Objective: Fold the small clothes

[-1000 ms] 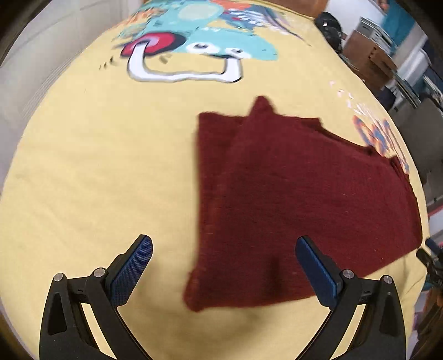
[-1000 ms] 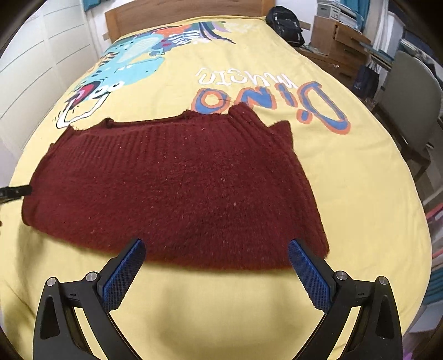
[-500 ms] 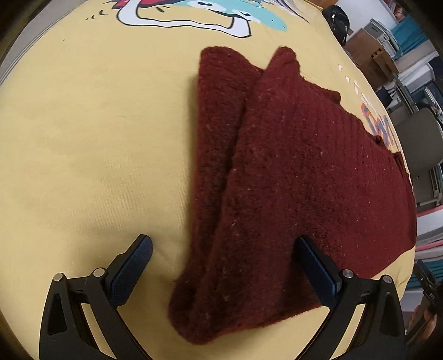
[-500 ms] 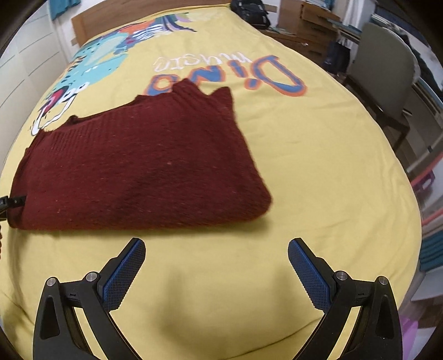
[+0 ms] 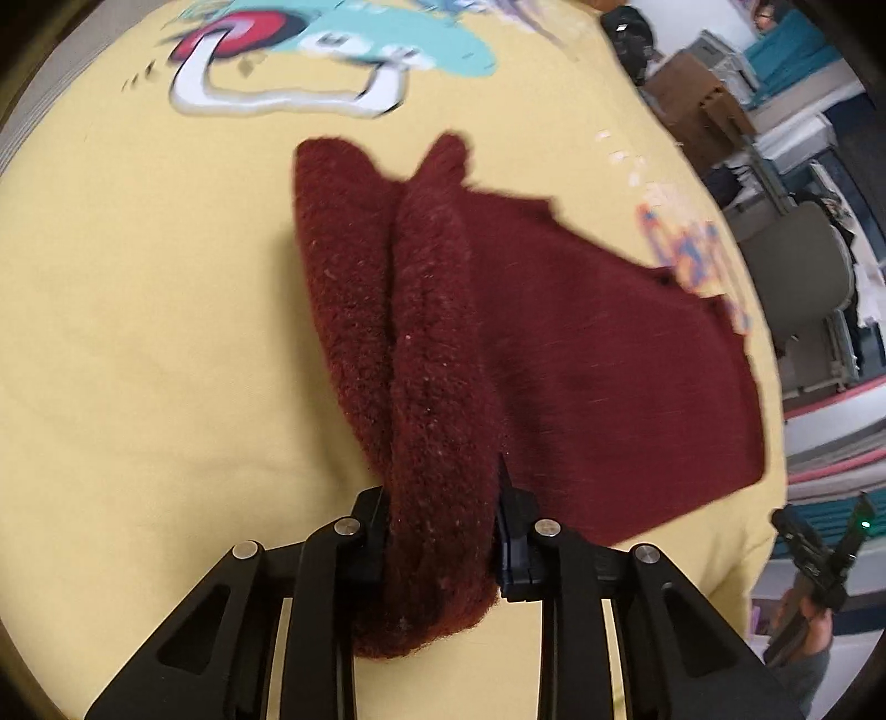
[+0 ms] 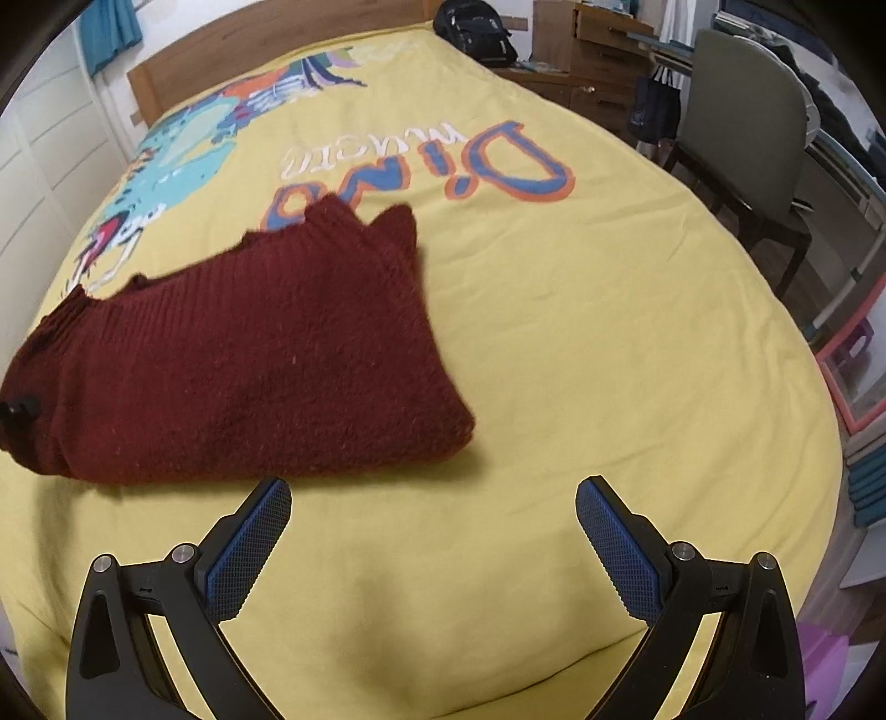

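Gripping thick folded maroon sweater point(image 5: 498, 343) edge, left tongs point(image 5: 440, 526); right tongs point(image 6: 432, 531) agape.

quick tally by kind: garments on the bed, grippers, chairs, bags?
Garments: 1, the maroon sweater on the yellow bedspread
Grippers: 2, left gripper clamped on the sweater's end, right gripper open
Chairs: 1, grey chair
Bags: 2, black backpack, dark tote bag
Total: 6

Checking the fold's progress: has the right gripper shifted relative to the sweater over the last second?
Yes. The right gripper, open, has slid right, past the maroon sweater's corner.
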The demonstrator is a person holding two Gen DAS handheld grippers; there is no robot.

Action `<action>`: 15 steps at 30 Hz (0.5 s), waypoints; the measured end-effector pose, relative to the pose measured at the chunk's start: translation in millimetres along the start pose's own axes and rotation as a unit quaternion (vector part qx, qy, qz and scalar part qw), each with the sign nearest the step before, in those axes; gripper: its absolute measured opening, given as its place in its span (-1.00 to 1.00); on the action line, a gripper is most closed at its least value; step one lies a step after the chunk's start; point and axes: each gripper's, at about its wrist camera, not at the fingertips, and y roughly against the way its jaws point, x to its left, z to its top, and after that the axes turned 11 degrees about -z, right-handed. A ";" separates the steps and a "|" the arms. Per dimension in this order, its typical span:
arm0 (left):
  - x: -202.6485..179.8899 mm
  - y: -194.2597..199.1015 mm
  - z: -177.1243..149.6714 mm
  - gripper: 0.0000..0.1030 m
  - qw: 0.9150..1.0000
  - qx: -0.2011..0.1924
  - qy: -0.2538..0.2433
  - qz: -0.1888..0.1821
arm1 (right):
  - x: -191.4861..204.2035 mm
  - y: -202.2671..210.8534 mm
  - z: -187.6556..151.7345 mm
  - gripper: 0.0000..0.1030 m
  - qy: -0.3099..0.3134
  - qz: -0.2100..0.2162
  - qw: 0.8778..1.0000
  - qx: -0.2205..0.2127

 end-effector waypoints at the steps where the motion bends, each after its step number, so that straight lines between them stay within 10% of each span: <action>1: -11.5 4.1 2.4 -0.59 1.000 -0.004 -0.004 -0.005 | -3.1 1.5 2.0 0.99 -0.004 0.002 1.000 -0.003; 15: -221.4 -38.7 57.1 -0.62 0.991 -0.007 -0.110 -0.073 | -61.7 17.5 18.7 0.99 -0.058 0.009 0.998 -0.026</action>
